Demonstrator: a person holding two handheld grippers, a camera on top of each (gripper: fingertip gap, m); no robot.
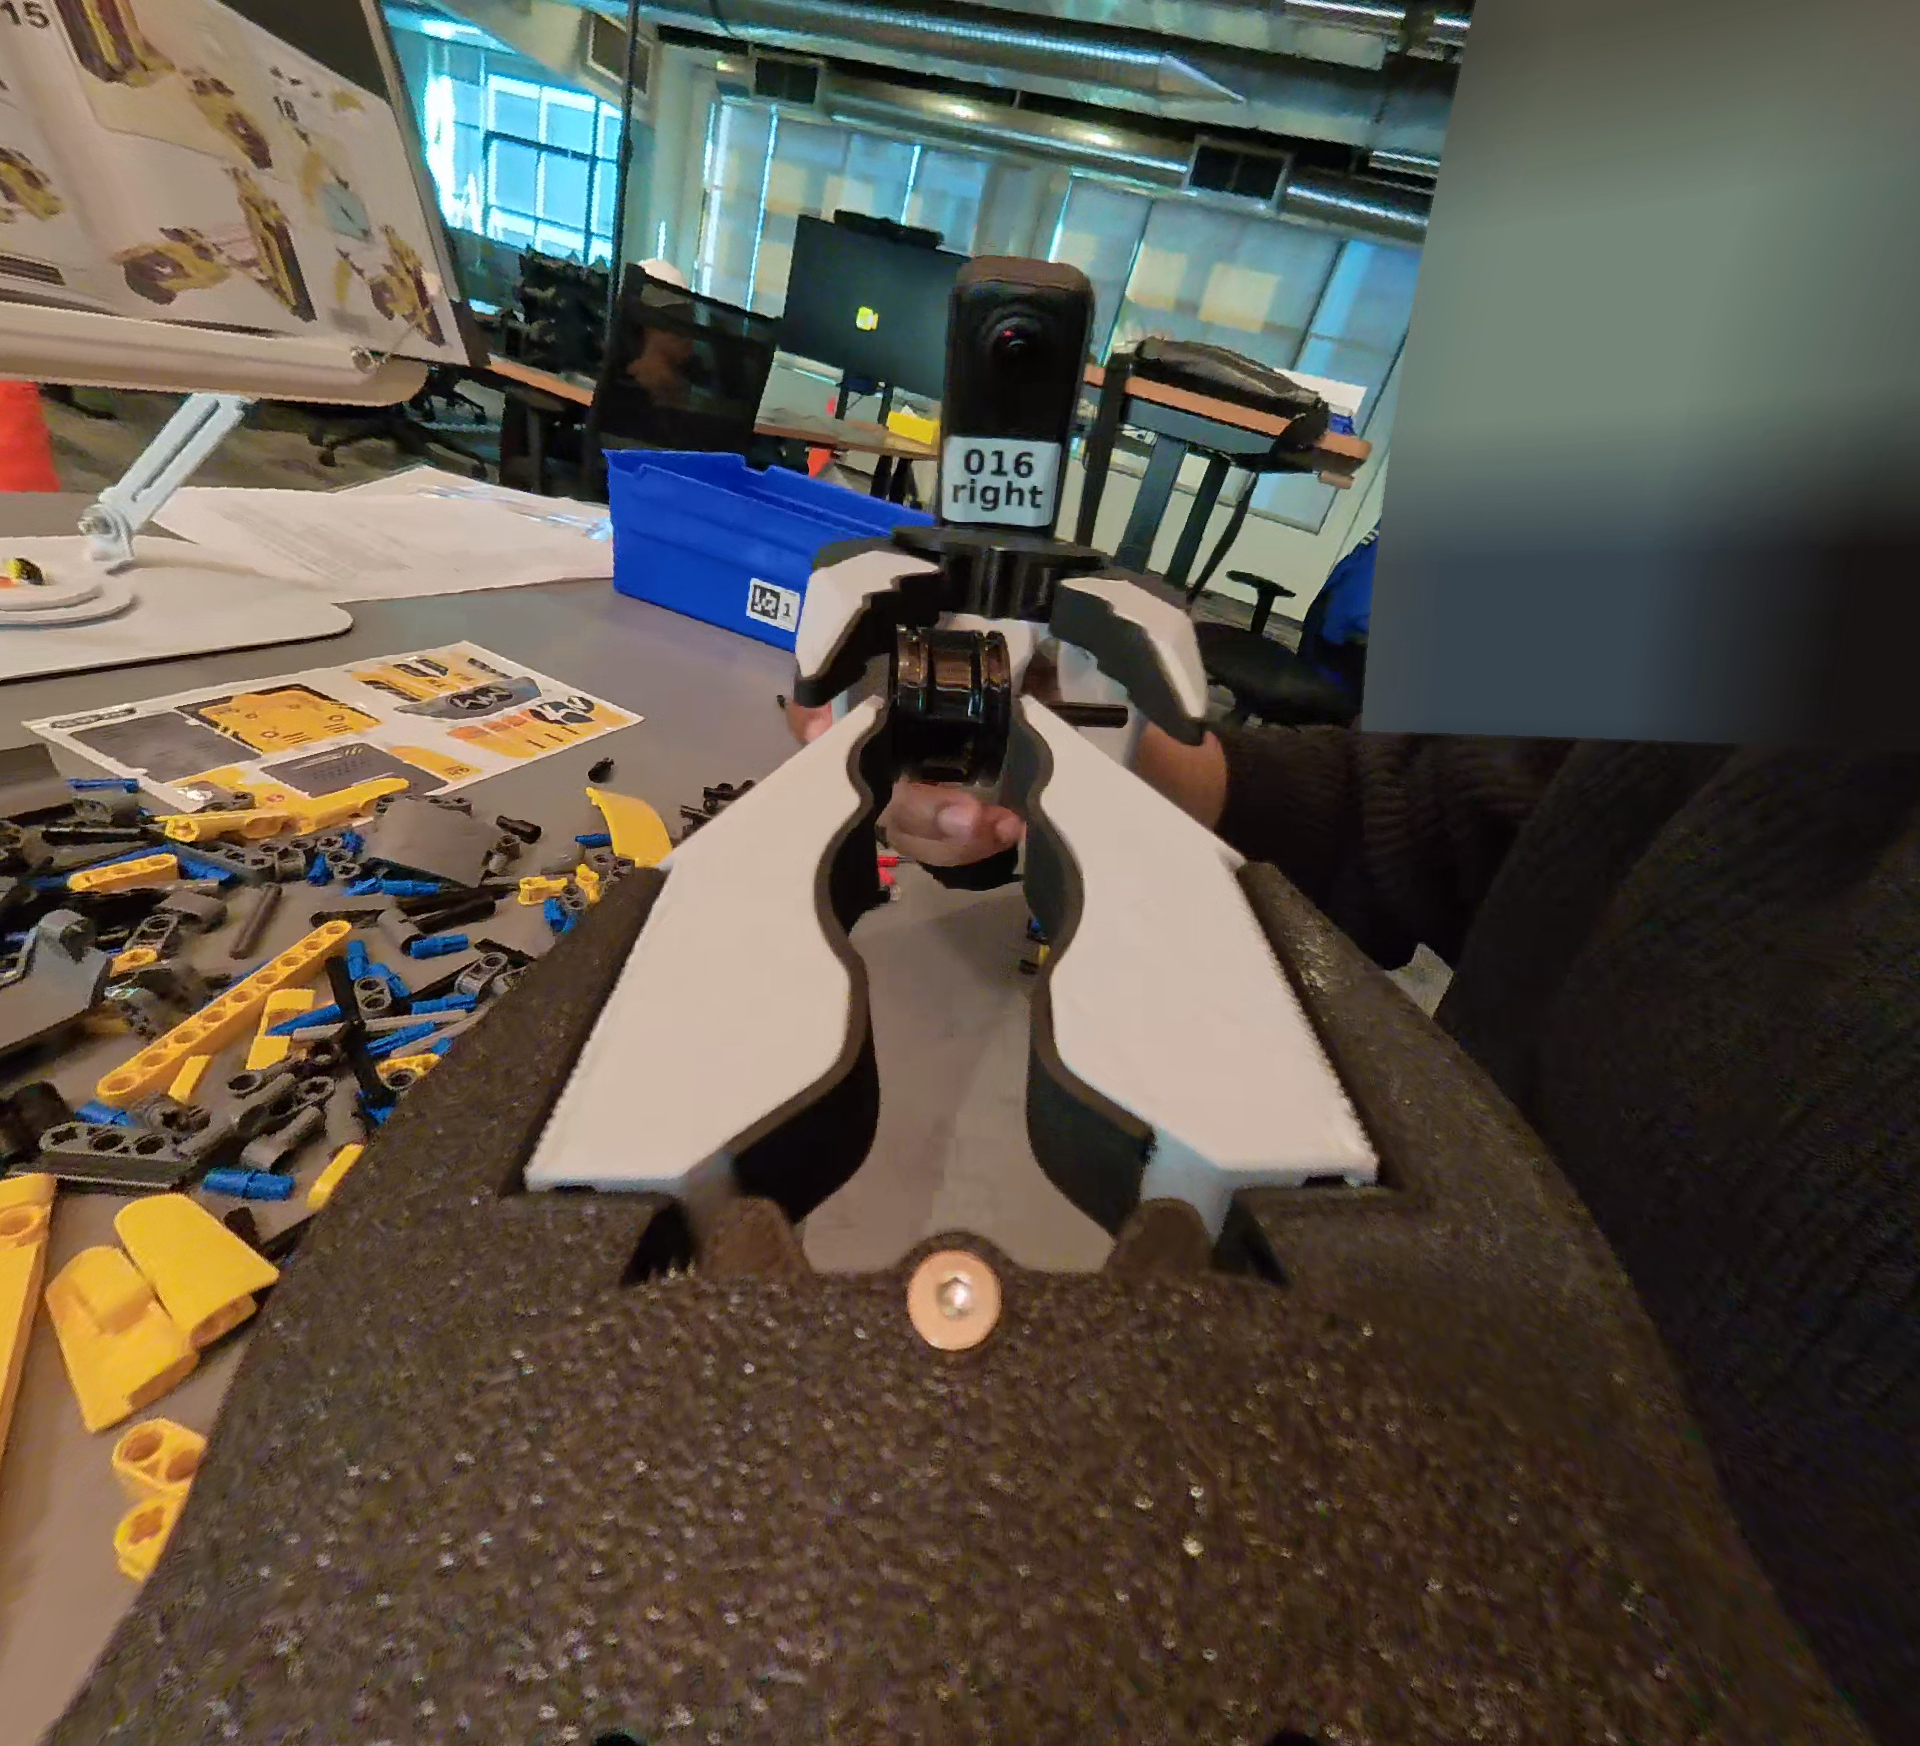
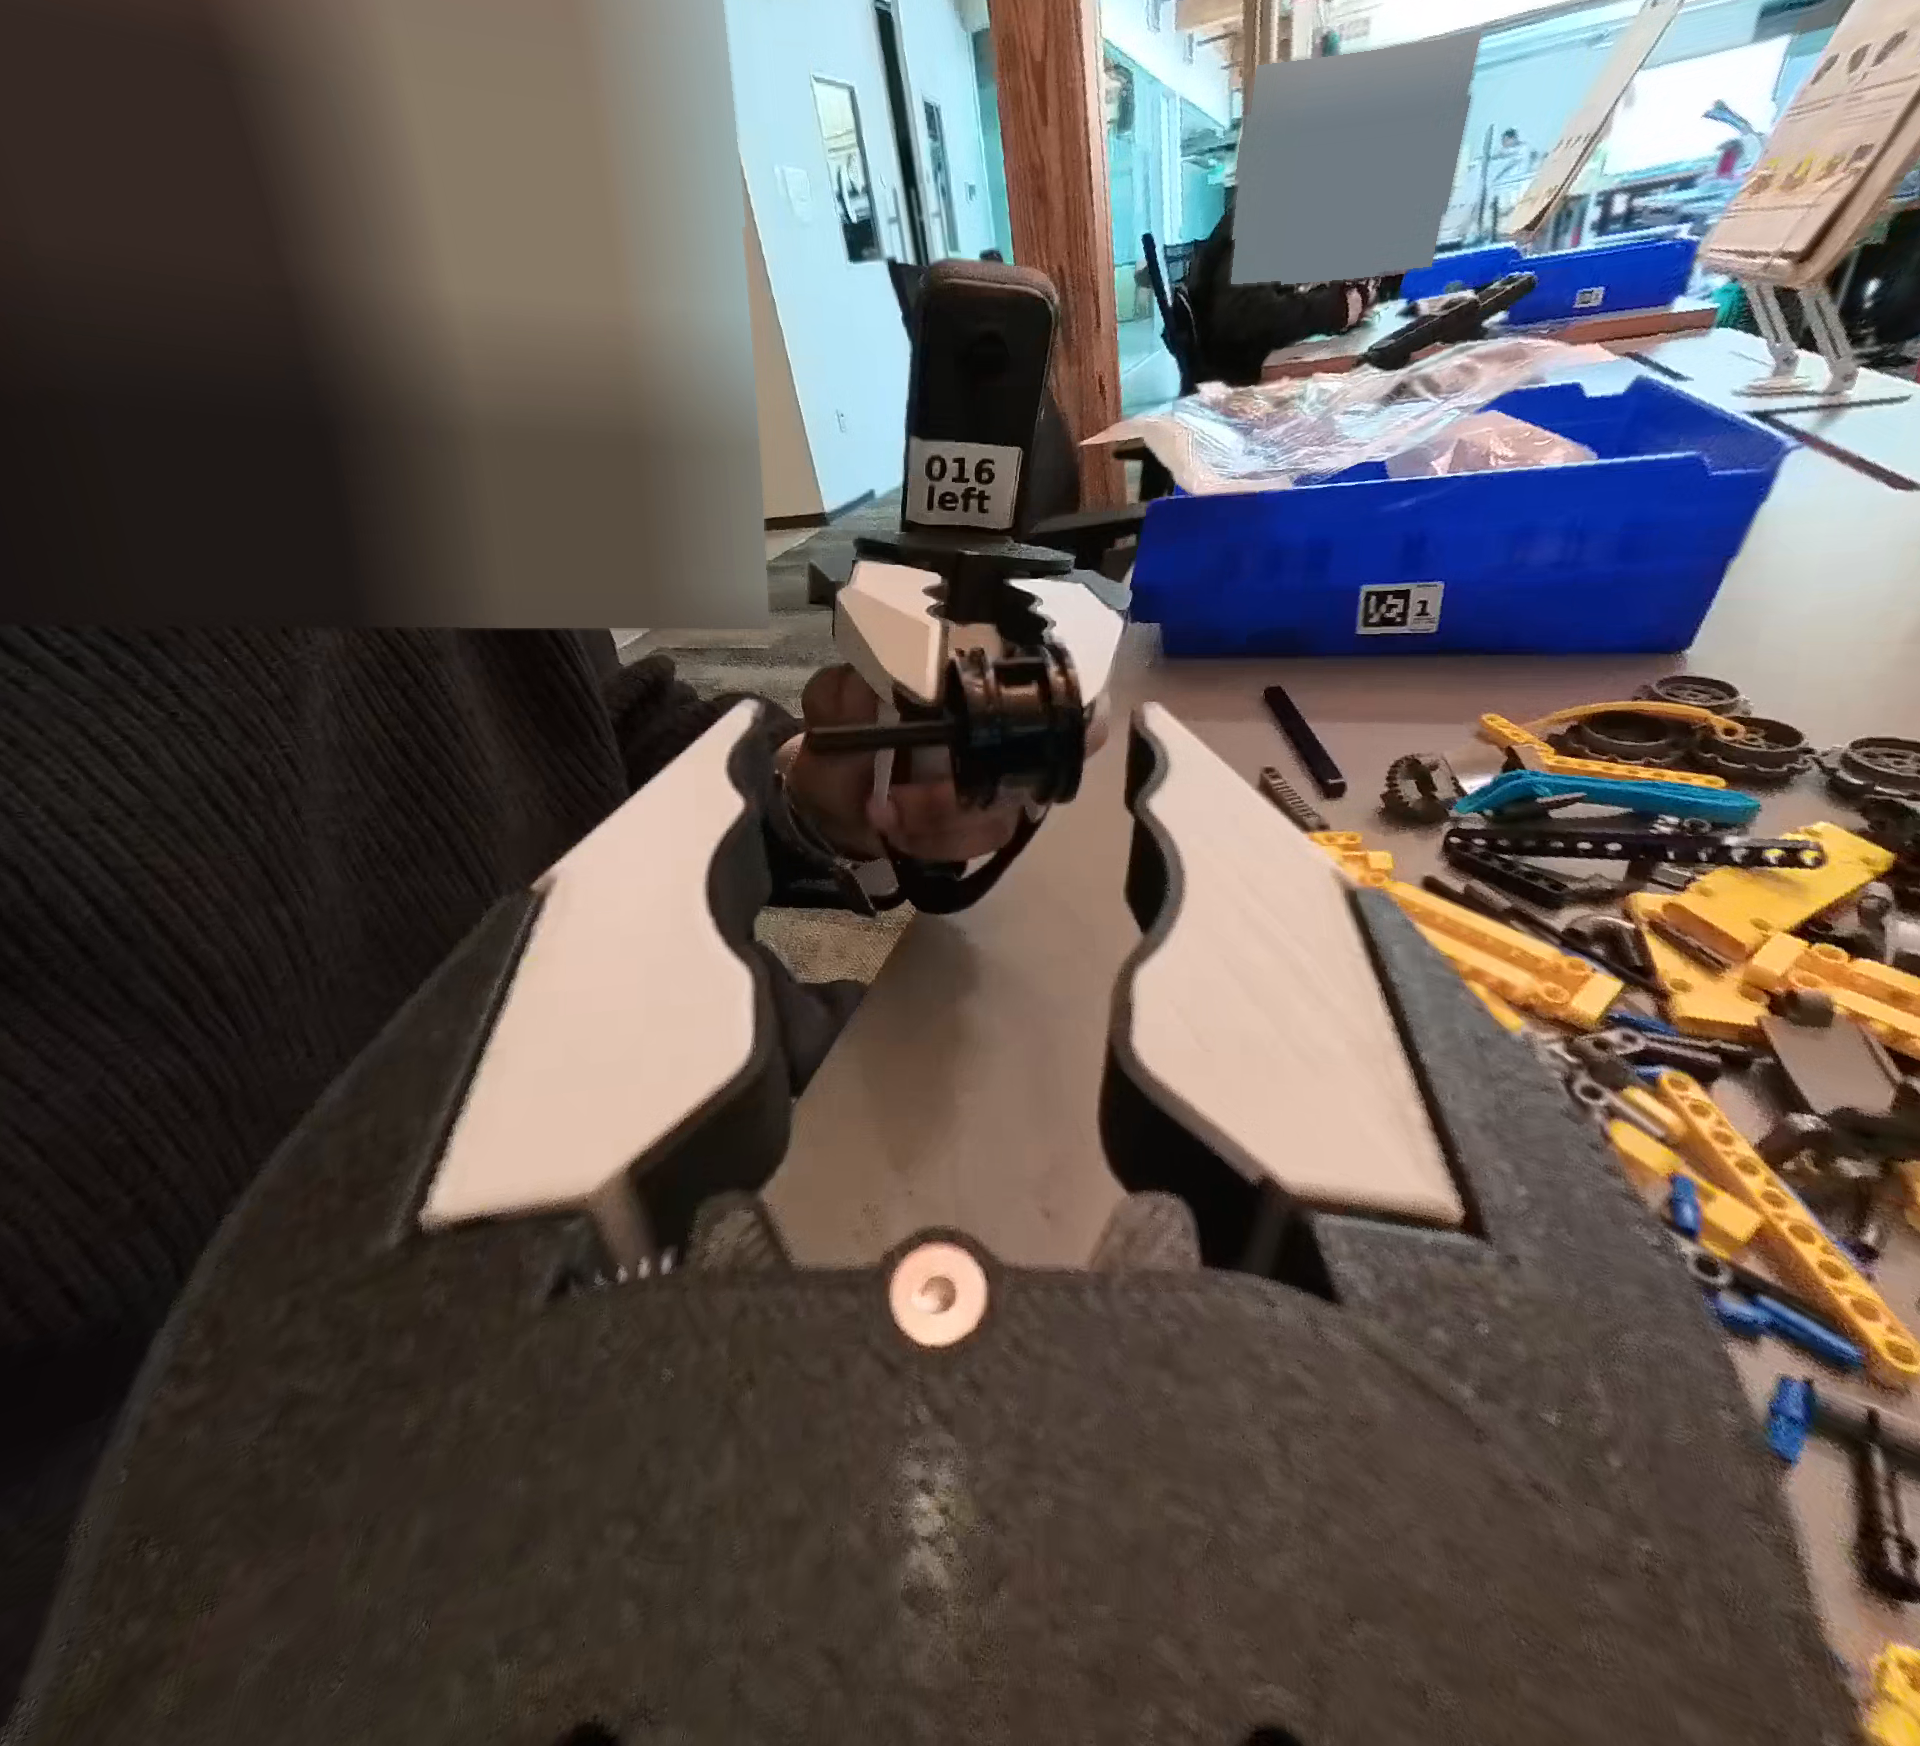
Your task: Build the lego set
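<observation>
My left gripper (image 1: 948, 746) is shut on a small black wheel (image 1: 951, 688) and holds it in the air above the table's near edge. A thin black axle (image 1: 1091, 714) sticks out of the wheel's side. My right gripper (image 2: 945, 720) is open and empty, and faces the left one at close range, with its fingertips level with the wheel. In the right wrist view the left gripper (image 2: 992, 709) holds the wheel (image 2: 1023, 725) between my open fingers, with the axle (image 2: 873, 735) pointing left. A hand (image 2: 935, 823) holds the left gripper's handle.
A heap of yellow, black and blue building pieces (image 1: 229, 1000) covers the grey table (image 1: 675, 657); it also shows in the right wrist view (image 2: 1662, 927). A blue bin (image 2: 1455, 543) stands behind. A sticker sheet (image 1: 332, 720) lies flat. An instruction booklet (image 1: 197, 138) rests on a white stand. The tips of both grippers are at nearly the same place.
</observation>
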